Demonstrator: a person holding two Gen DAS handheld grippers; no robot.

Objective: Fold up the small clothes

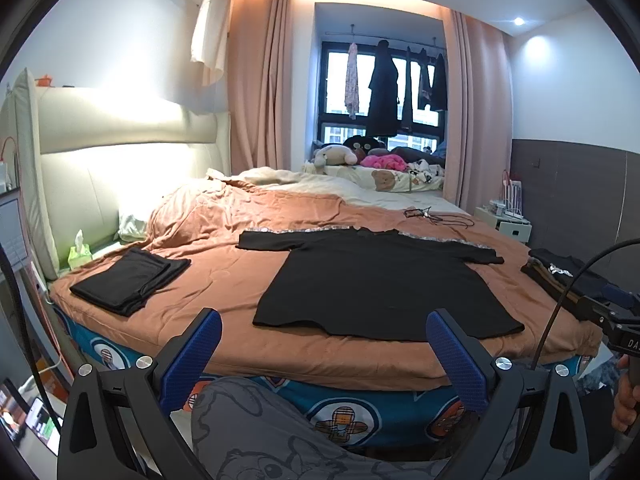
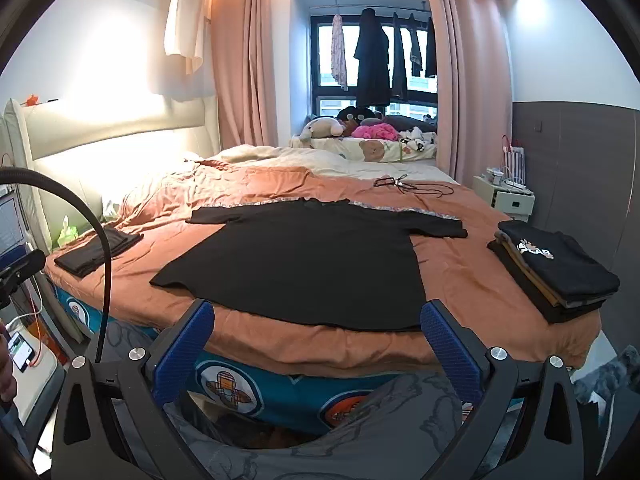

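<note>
Shirt (image 1: 384, 284), black, short-sleeved, lying spread flat on bed (image 1: 240, 240) over orange cover, hem toward near edge, sleeves stretched out sideways with glittery trim along shoulder line. Looking like thin soft knit: light, limp, likely sagging and wrinkling when lifted, probably sliding a little on cover. Best taking hold at two points at once, pinching hem corners or sleeve ends, one per side, keeping cloth taut while folding. Left gripper (image 1: 324, 344) hovering short of near bed edge, fingers (image 1: 200, 354) spread fully apart, nothing between them, touching nothing. Right gripper (image 2: 316, 338) hovering likewise at near edge, fingers (image 2: 448, 344) released wide, gripping nothing, hem lying just beyond. Folded black garment (image 1: 130, 280) already resting at left of shirt, stack of folded clothes (image 2: 556, 270) sitting at right. Black cable (image 2: 412, 188) lying on cover beyond collar, clear of shirt.
</note>
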